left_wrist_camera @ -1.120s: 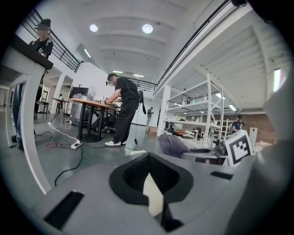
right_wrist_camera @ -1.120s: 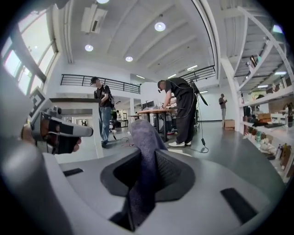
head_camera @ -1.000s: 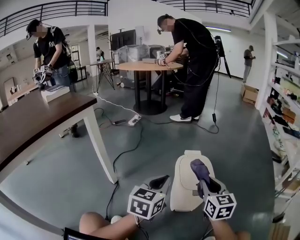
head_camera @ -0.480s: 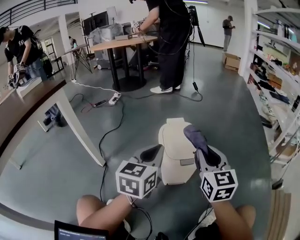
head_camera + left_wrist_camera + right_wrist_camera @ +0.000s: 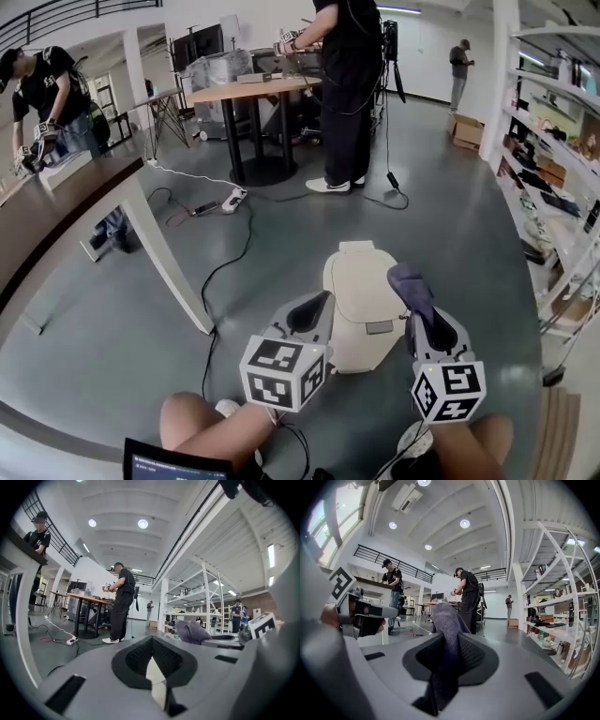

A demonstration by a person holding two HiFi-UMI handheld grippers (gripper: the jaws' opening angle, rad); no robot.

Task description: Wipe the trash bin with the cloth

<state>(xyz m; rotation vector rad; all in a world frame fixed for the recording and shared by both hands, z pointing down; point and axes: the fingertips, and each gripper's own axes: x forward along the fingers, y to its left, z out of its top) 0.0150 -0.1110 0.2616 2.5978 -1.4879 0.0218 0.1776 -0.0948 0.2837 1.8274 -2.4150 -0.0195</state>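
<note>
Right claw point(image 5: 422, 319): clenched on the cloth point(image 5: 409, 284); a purple-grey fold stands up and forward from between the jaws.
Left claw point(image 5: 310, 311): jaws drawn together with nothing held; only a pale sliver shows past the tips.
Trash bin point(image 5: 361, 300): cream, lid down, standing on the grey floor point(image 5: 450, 216) between the two claws; its left flank is just beside the left claw's tip, and its right edge is under the right claw.
Cloth against bin: the fold sits above the bin's right rim; whether it touches cannot be told.
Step in hand: this looks like the approach, with the cloth brought to the bin and no stroke clearly begun.
Next move: likely to lower the right claw until the cloth presses on the lid, then drag it across. The left claw could brace the flank, as a light bin may slide.
</note>
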